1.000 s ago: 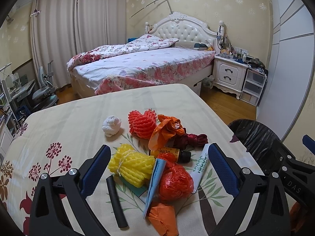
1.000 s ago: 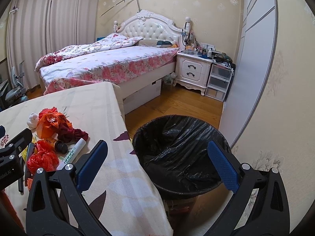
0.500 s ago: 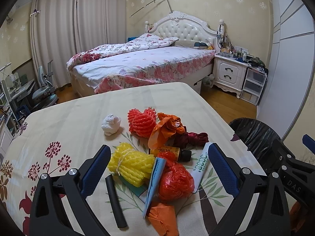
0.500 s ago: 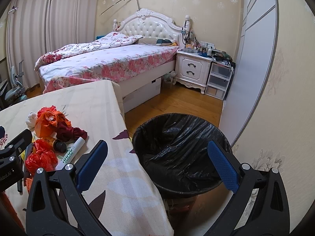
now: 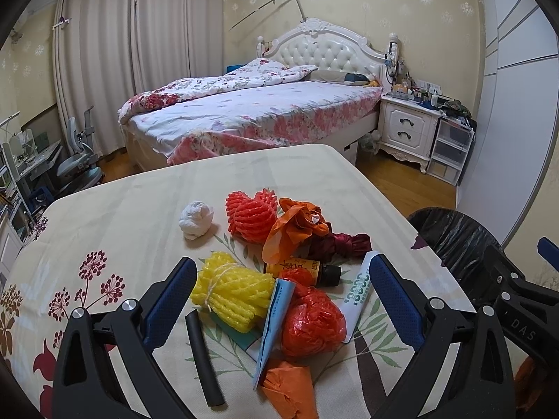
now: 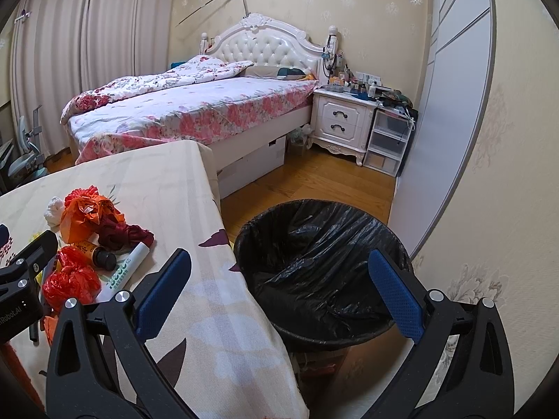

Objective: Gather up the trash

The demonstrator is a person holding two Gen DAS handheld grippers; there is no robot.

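A pile of trash lies on the floral tablecloth (image 5: 115, 209): a yellow foam net (image 5: 232, 295), a red foam net (image 5: 251, 214), a white paper ball (image 5: 195, 218), an orange bag (image 5: 295, 230), a red plastic ball (image 5: 312, 319), a small brown bottle (image 5: 302, 269), a white tube (image 5: 360, 286) and a black tube (image 5: 204, 358). My left gripper (image 5: 279, 300) is open and empty, just above the pile. My right gripper (image 6: 279, 289) is open and empty, over the bin (image 6: 325, 265), which is lined with a black bag and stands beside the table's right edge.
A bed (image 5: 258, 111) stands behind the table, with a white nightstand (image 5: 408, 129) and plastic drawers (image 5: 450, 150) to its right. A wardrobe (image 6: 450, 104) flanks the bin. A desk and chair (image 5: 77, 164) stand at the far left.
Both views have shifted only slightly. Both grippers stay open and empty, and the trash has not moved.
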